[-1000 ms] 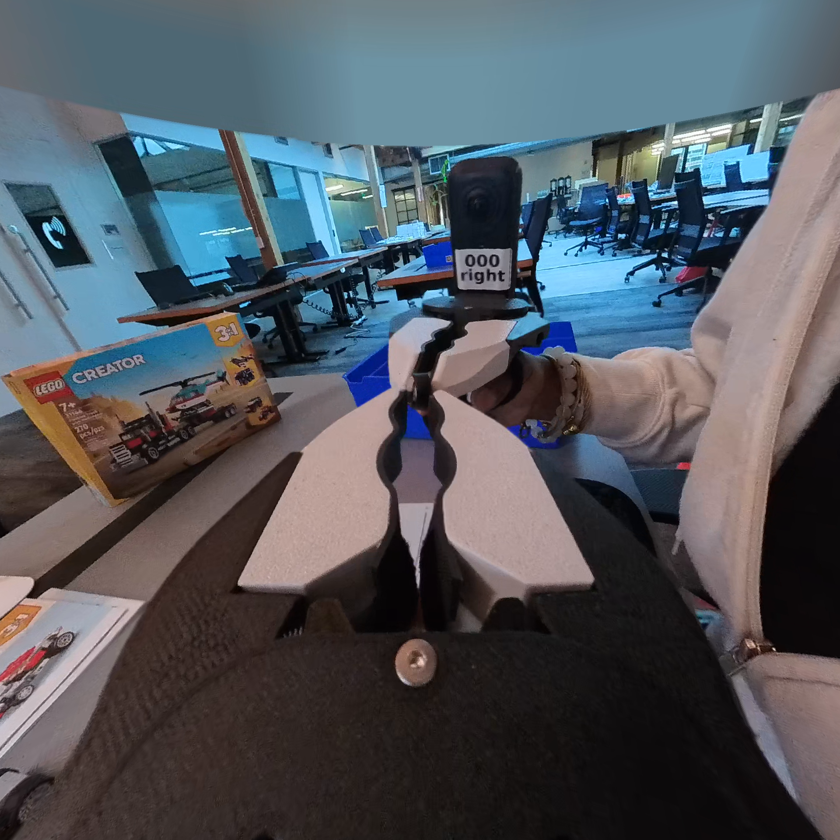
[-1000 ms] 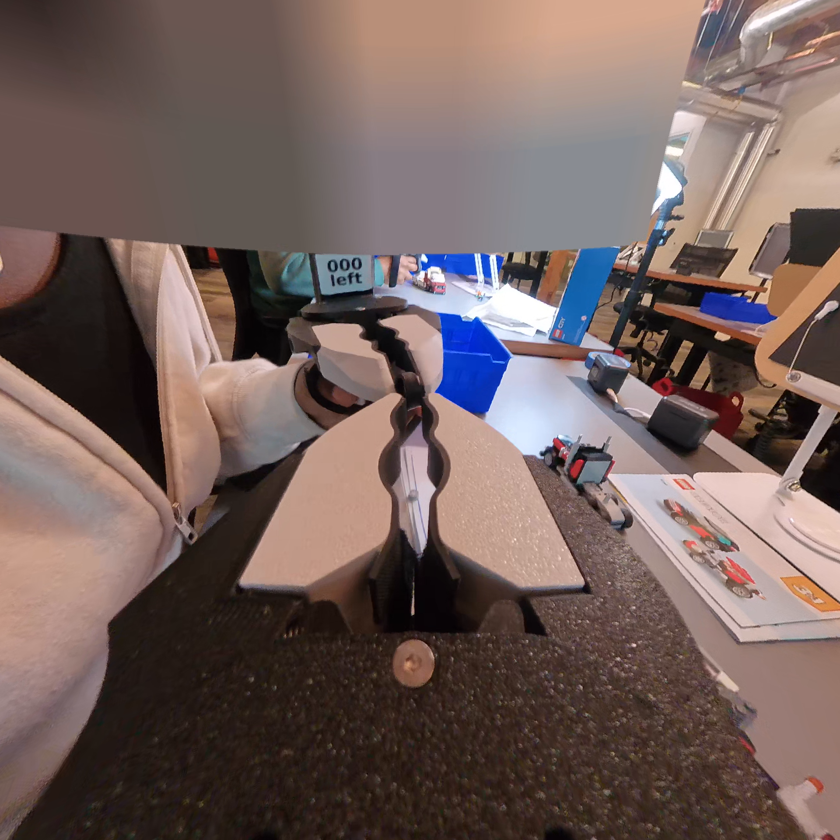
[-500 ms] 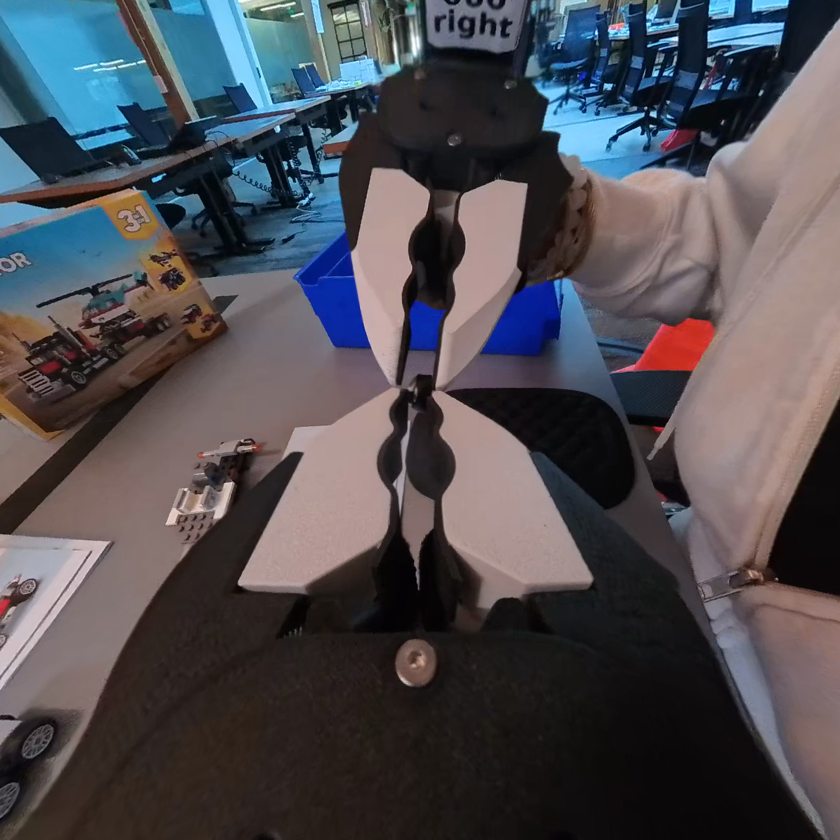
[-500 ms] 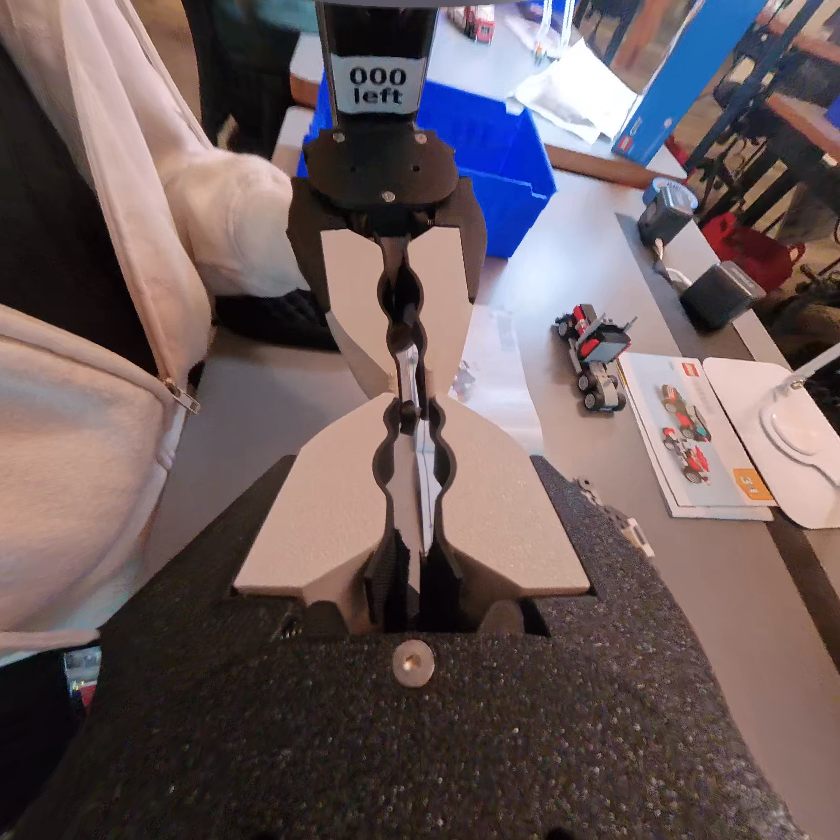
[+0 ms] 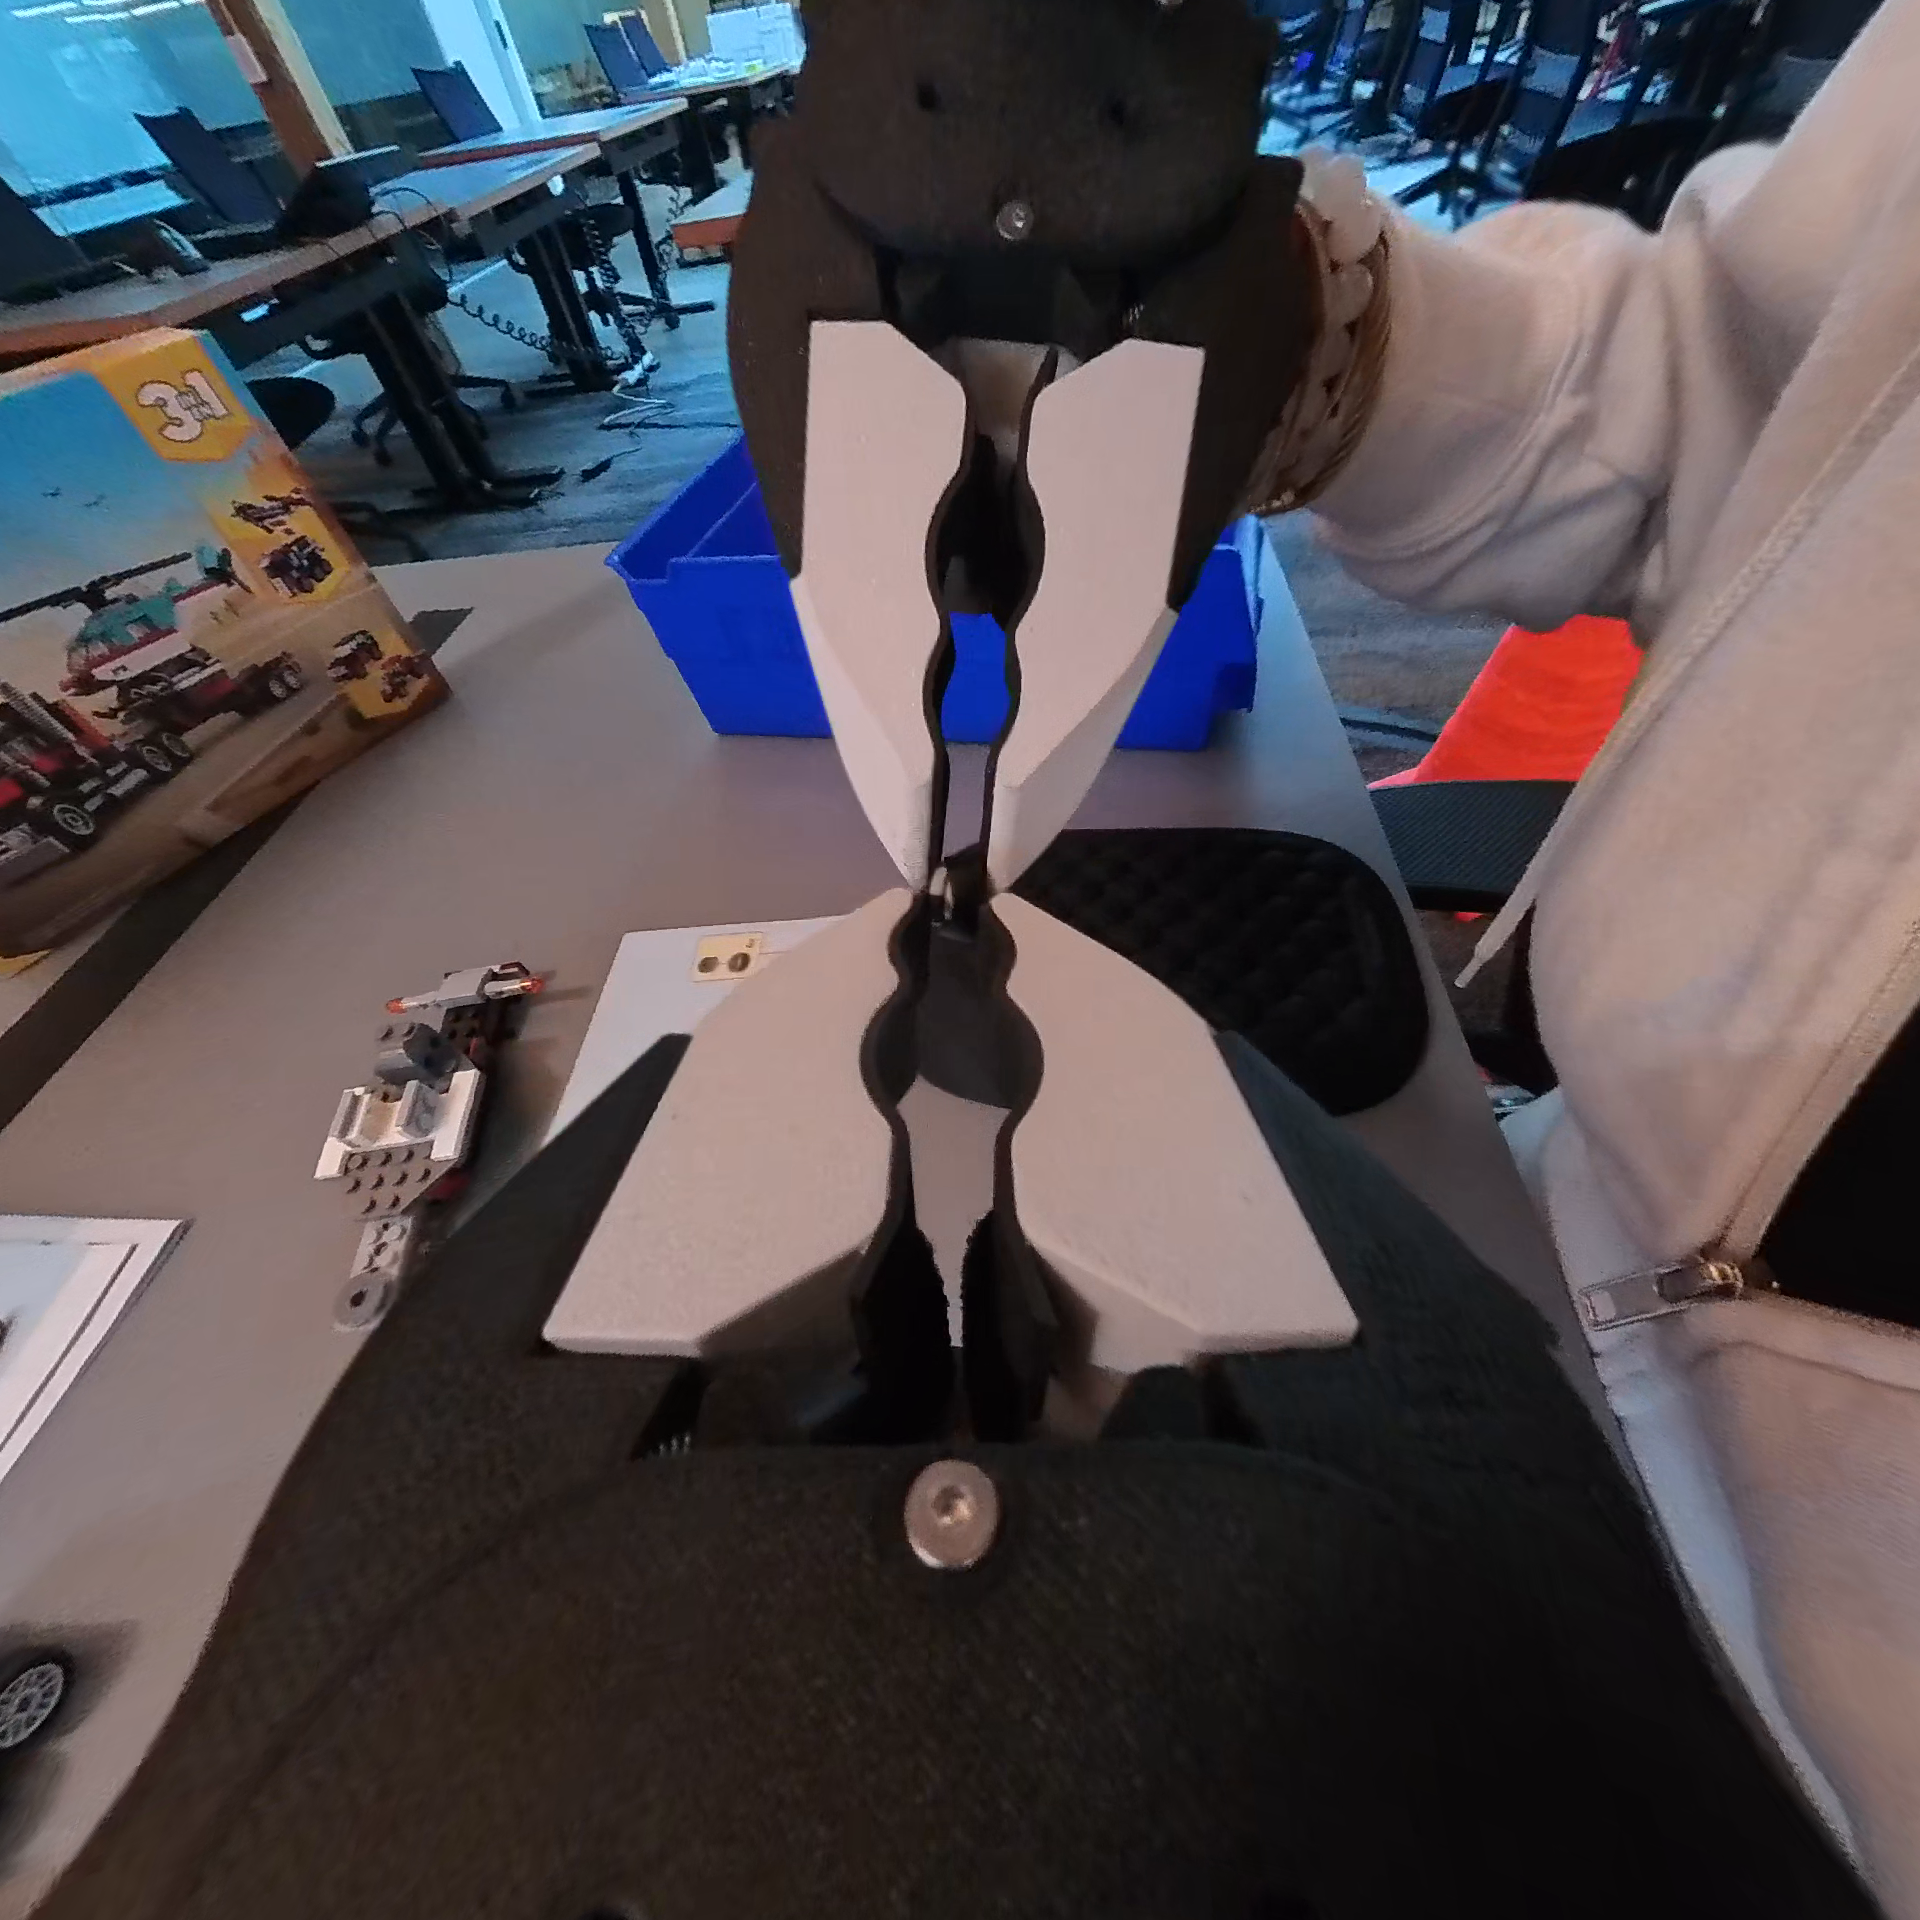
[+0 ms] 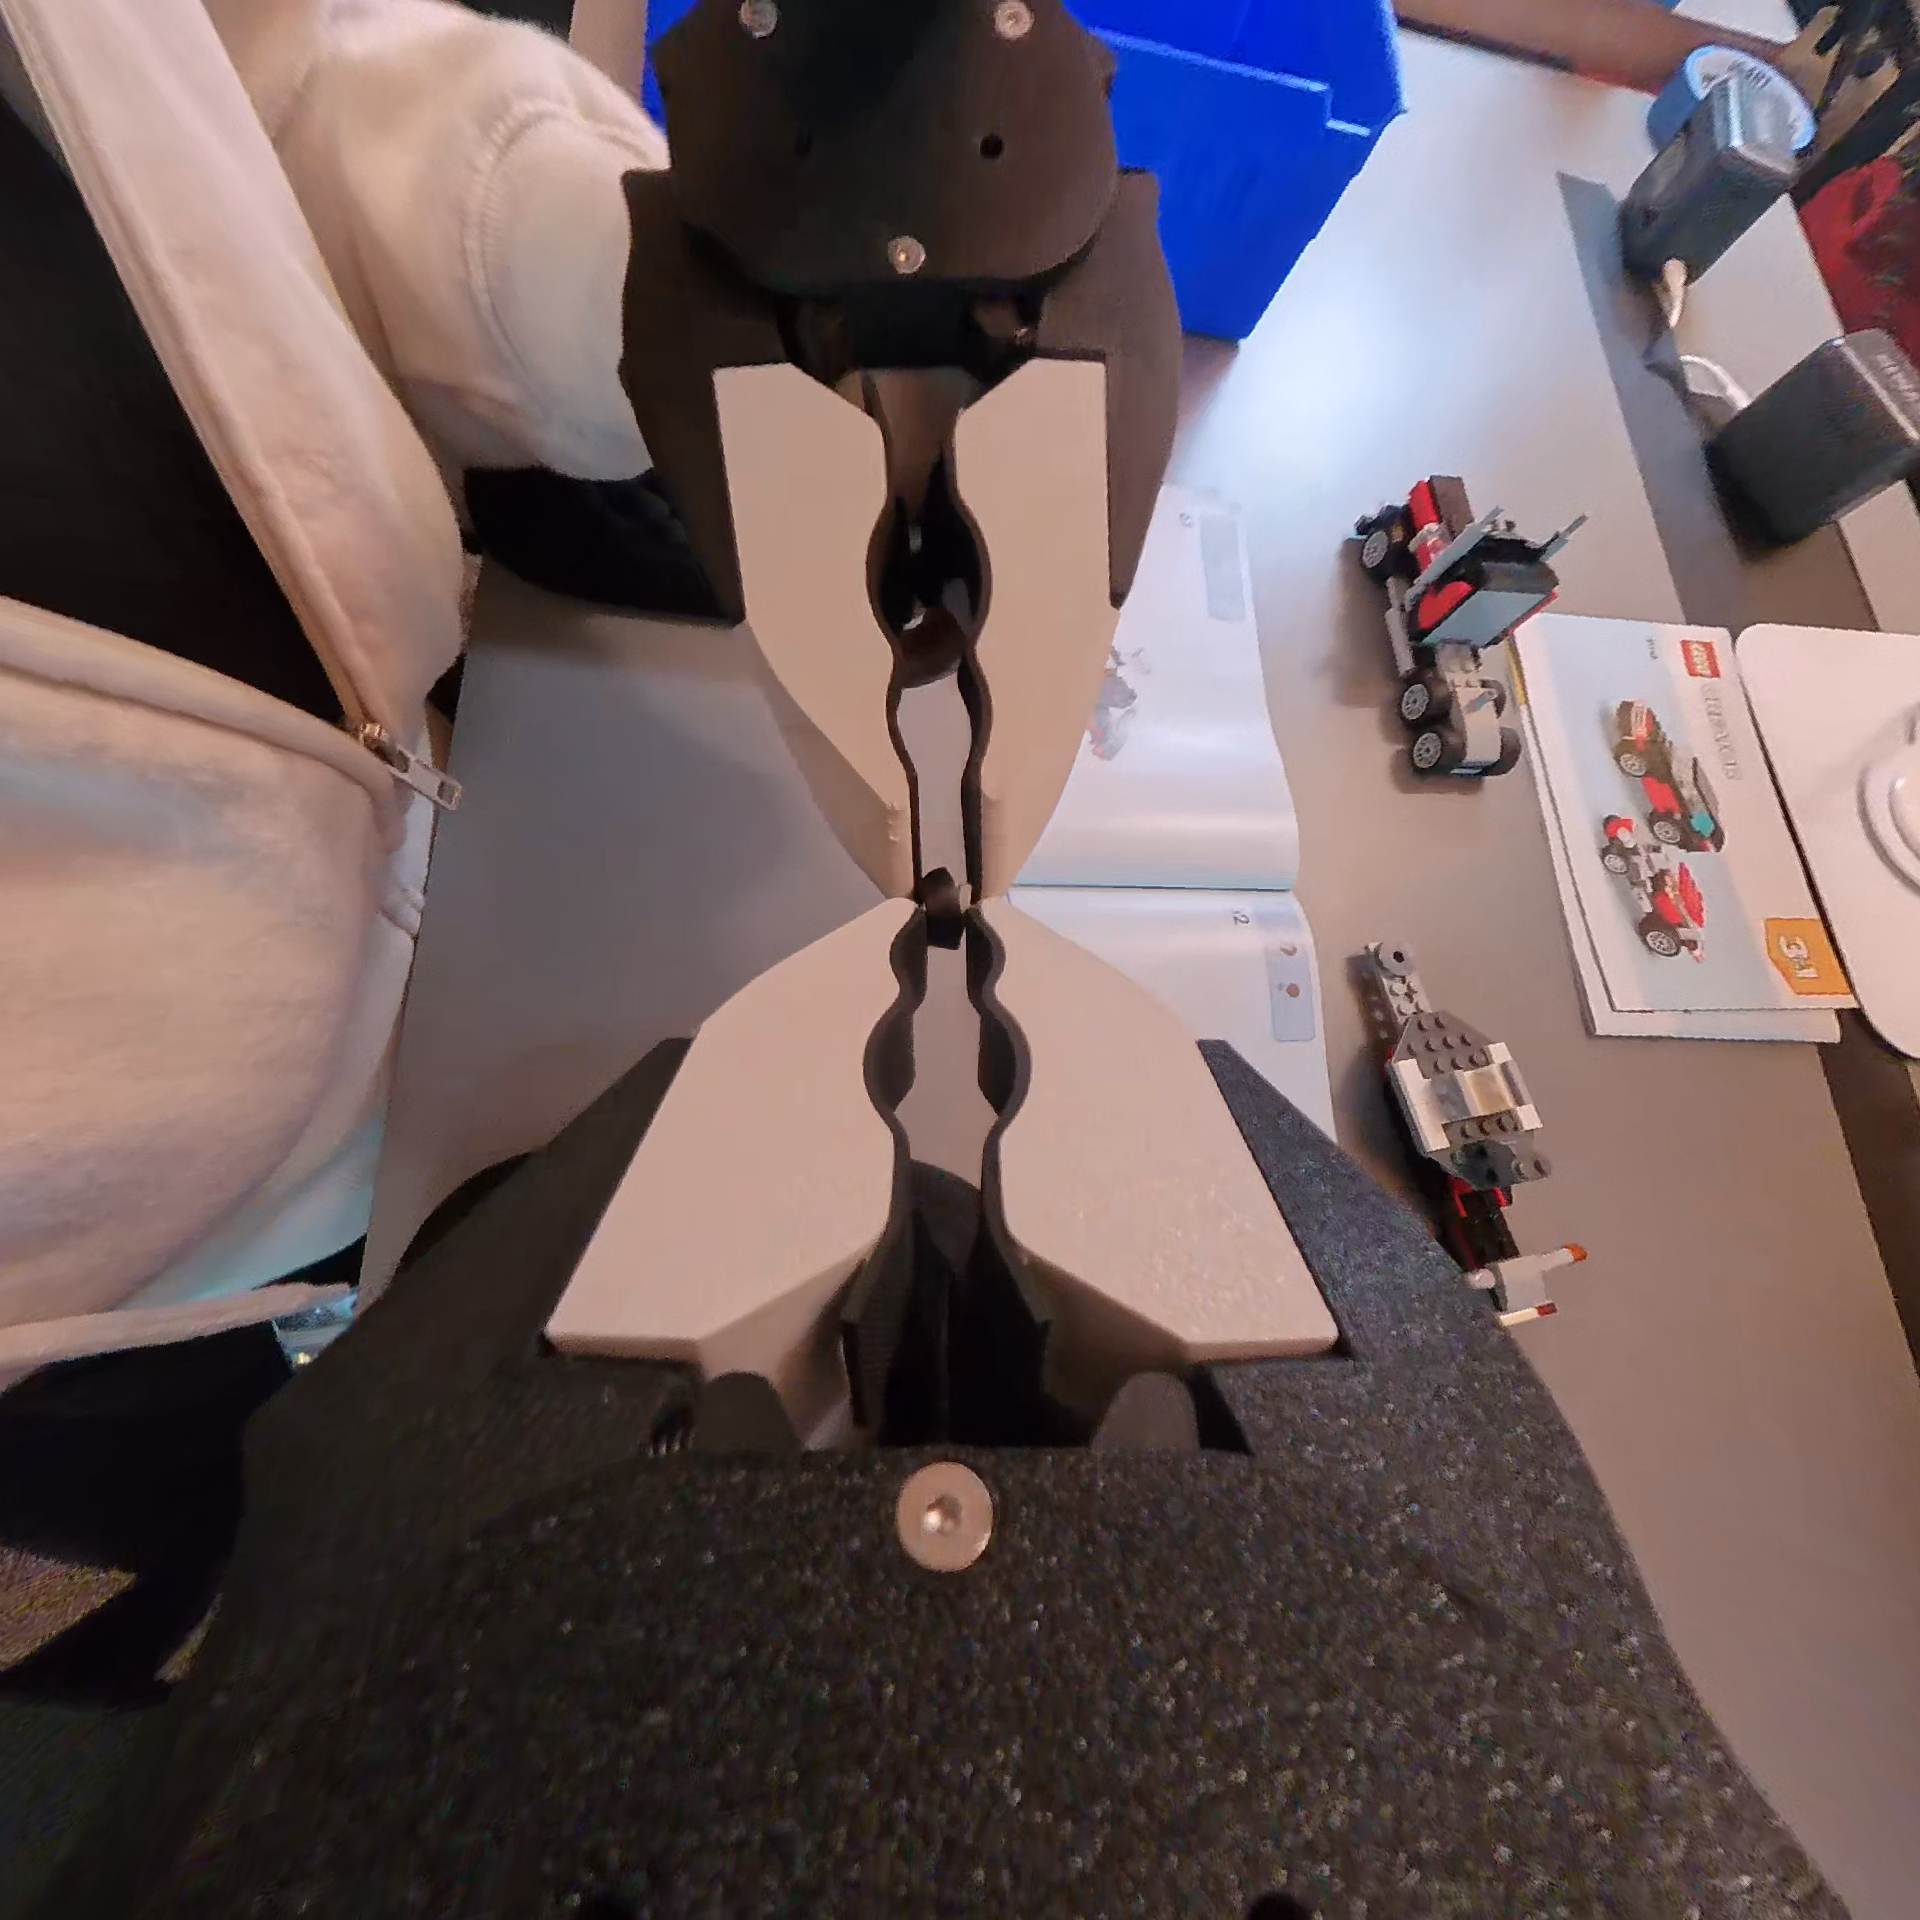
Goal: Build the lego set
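Observation:
My left gripper (image 5: 951,914) and right gripper (image 6: 940,925) point at each other, tip to tip, above the grey table (image 5: 582,831). Both are shut. A small black lego piece (image 6: 940,896) is pinched where the tips meet, and it also shows in the left wrist view (image 5: 954,891). I cannot tell whether it is one piece or two joined. A half-built grey and white lego assembly (image 5: 416,1122) lies flat on the table, also in the right wrist view (image 6: 1465,1112). An open instruction booklet (image 6: 1174,810) lies under the grippers.
A red and black lego truck (image 6: 1455,634) stands by a second booklet (image 6: 1662,831). The lego box (image 5: 156,623) stands at the left, a blue bin (image 5: 727,623) behind. Two dark devices (image 6: 1818,447) sit at the far edge. A person's cream sleeve (image 5: 1558,364) is close. Left and right tips are no more than a few centimetres apart.
Both grippers have tilted down from looking across the room to looking at the table. They have stayed tip to tip and shut, and each now looms larger in the other's view.

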{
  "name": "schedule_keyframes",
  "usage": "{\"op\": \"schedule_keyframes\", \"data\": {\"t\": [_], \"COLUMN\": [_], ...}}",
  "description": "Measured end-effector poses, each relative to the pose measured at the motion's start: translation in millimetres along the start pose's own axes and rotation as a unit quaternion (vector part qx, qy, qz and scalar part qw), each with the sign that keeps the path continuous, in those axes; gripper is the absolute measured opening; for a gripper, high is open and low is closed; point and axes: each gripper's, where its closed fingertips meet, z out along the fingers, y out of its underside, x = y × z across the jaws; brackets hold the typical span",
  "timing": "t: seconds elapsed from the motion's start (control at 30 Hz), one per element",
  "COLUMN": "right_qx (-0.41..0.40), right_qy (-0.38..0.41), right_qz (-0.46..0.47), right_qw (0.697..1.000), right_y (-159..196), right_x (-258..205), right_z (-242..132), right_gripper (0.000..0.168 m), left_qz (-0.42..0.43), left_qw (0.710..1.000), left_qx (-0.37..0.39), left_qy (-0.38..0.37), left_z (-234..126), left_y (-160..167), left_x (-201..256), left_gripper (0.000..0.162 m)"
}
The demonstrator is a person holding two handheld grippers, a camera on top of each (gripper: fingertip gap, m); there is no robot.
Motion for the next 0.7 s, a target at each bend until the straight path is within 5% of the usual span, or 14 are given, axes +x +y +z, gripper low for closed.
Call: {"op": "schedule_keyframes", "data": {"t": [0.03,0.23,0.37,0.53,0.63,0.7], "right_qx": [-0.007,-0.039,-0.015,0.061,0.155,0.206], "right_qy": [-0.006,-0.045,-0.059,-0.026,-0.005,-0.004], "right_qz": [-0.009,-0.164,-0.186,-0.059,0.030,0.088], "right_qw": [1.000,0.985,0.981,0.996,0.987,0.975], "right_y": [2,7,5,9,-3,-7], "right_x": [-2,-27,-32,-17,-9,-4], "right_z": [1,0,-2,1,-2,-4], "right_gripper": [0.007,0.006,0.006,0.006,0.006,0.006], "left_qz": [-0.002,-0.039,-0.087,-0.082,-0.044,-0.037], "left_qw": [1.000,0.990,0.976,0.987,0.997,0.996], "left_qx": [-0.003,-0.007,0.016,0.028,0.029,0.059], "left_qy": [0.010,0.134,0.199,0.138,0.064,0.048], "left_z": [1,0,-2,2,1,-2], "left_y": [1,3,-1,5,11,6], "left_x": [3,30,37,20,8,7], "left_gripper": [0.008,0.006,0.003,0.007,0.029,0.022]}}
